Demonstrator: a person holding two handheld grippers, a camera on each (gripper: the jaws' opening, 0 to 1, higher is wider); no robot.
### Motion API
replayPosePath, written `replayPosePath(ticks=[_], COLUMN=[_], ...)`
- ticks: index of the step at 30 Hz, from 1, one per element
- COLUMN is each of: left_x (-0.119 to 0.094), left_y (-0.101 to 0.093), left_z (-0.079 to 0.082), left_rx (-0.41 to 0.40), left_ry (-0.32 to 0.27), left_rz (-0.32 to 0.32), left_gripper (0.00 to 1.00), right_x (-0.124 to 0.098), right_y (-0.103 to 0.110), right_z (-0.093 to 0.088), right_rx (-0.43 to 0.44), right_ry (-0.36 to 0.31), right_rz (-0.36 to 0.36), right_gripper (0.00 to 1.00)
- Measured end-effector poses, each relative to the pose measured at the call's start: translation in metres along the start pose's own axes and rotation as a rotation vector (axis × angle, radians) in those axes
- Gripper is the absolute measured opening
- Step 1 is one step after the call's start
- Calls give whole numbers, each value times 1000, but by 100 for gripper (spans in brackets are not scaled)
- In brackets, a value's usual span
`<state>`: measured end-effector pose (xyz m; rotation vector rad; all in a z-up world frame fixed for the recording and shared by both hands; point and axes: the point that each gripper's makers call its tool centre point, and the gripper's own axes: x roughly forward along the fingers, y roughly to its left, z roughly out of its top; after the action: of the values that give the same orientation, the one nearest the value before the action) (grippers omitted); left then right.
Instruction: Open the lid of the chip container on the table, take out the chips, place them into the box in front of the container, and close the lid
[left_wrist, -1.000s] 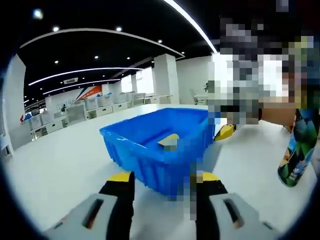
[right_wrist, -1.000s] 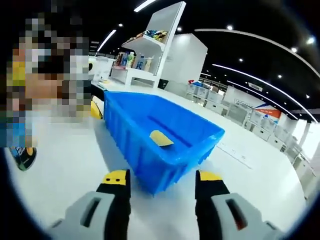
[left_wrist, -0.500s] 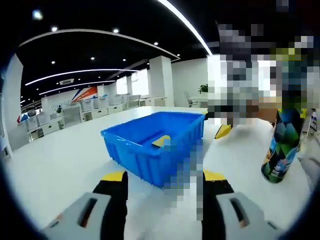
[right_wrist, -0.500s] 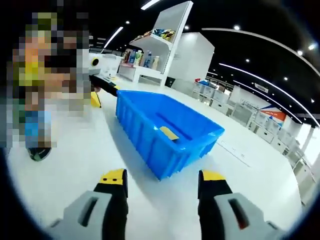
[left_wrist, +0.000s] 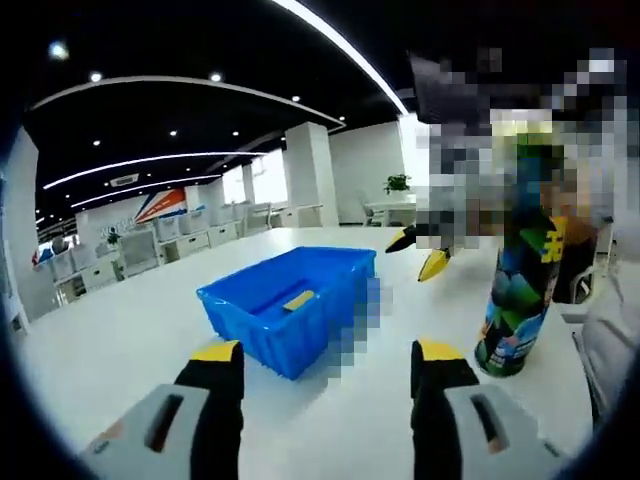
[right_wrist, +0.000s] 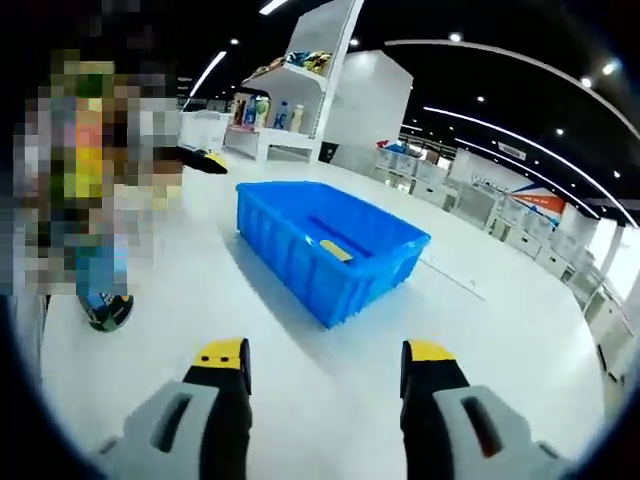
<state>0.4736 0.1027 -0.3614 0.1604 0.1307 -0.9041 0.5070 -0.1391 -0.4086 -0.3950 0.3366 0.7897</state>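
A blue plastic box (left_wrist: 262, 322) stands on the white table (left_wrist: 120, 350) with one yellow chip (left_wrist: 298, 299) lying in it. The tall chip container (left_wrist: 520, 310), dark green with bright print, stands upright to the right of the box; mosaic hides its top. My left gripper (left_wrist: 328, 352) is open and holds nothing, a short way back from the box. In the right gripper view the box (right_wrist: 300, 262) with the chip (right_wrist: 336, 250) sits ahead, and the container's base (right_wrist: 105, 305) is at the left. My right gripper (right_wrist: 325, 355) is open with nothing in it.
Black and yellow tips (left_wrist: 430, 262) poke out beyond the box, also black and yellow tips (right_wrist: 205, 160) in the right gripper view. White shelves (right_wrist: 290, 110) with goods and rows of desks (left_wrist: 190, 230) stand far behind. A sleeve (left_wrist: 612, 340) shows at the right.
Both views have drawn back from the box, which now looks smaller and farther off. More of the chip container shows. The chip still lies in the box and both grippers stay open.
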Motion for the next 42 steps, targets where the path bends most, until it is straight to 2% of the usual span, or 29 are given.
replayPosePath(ticks=[1, 6, 8, 9, 10, 11, 13, 16, 17, 19, 22, 23, 24, 26, 28, 31, 36, 39, 42], left_x=[-5, -23, -31, -34, -35, -39, -44, -49, -52, -54, -60, -62, -62, -65, -69, -74, -87, -93, -103], left_y=[-6, -14, -15, -15, -14, -15, -18, -16, -19, -23, -26, -27, -37, -40, -48, -62, -77, -83, -89], left_z=[1, -2, 2, 5, 6, 7, 9, 4, -3, -2, -12, -12, -11, -14, -15, -18, -14, -12, -11], left_rx=[-54, -54, -62, -94, -104, -105, -135, -154, -163, -151, -132, -133, -132, -145, -147, -167, -149, -150, -106], left_ry=[11, 73, 49, 26, 18, 9, 0, 38, 86, 88, 156, 161, 163, 184, 185, 216, 229, 234, 265], left_rz=[-24, 8, 18, 33, 40, 47, 57, 97, 100, 90, 112, 113, 115, 121, 103, 74, 78, 82, 103], left_gripper=[68, 72, 74, 75, 75, 76, 76, 81, 82, 82, 82, 82, 82, 83, 82, 84, 85, 87, 90], right_x=[-3, -17, -22, -24, -28, -29, -32, -38, -40, -45, -56, -59, -64, -74, -83, -97, -113, -125, -138], right_y=[2, 16, 18, 18, 15, 14, 13, 27, 28, 30, 37, 38, 39, 45, 49, 54, 64, 65, 62], right_z=[0, 1, -2, -6, -15, -19, -24, -22, -23, -24, -28, -28, -27, -24, -22, -22, -22, -16, -7], right_rx=[2, -44, -43, -35, -2, 24, 32, 49, 56, 64, 51, 51, 54, 62, 68, 46, 40, 38, 14], right_ry=[3, 18, 37, 54, 100, 119, 116, 102, 102, 101, 124, 127, 126, 115, 117, 125, 138, 131, 121], right_rz=[4, 20, 19, 12, -14, -25, -16, 11, 17, 20, 2, -2, -5, -7, -17, -33, -35, -51, -88], right_gripper=[61, 64, 63, 62, 60, 59, 60, 61, 60, 59, 60, 60, 61, 63, 63, 64, 66, 66, 62])
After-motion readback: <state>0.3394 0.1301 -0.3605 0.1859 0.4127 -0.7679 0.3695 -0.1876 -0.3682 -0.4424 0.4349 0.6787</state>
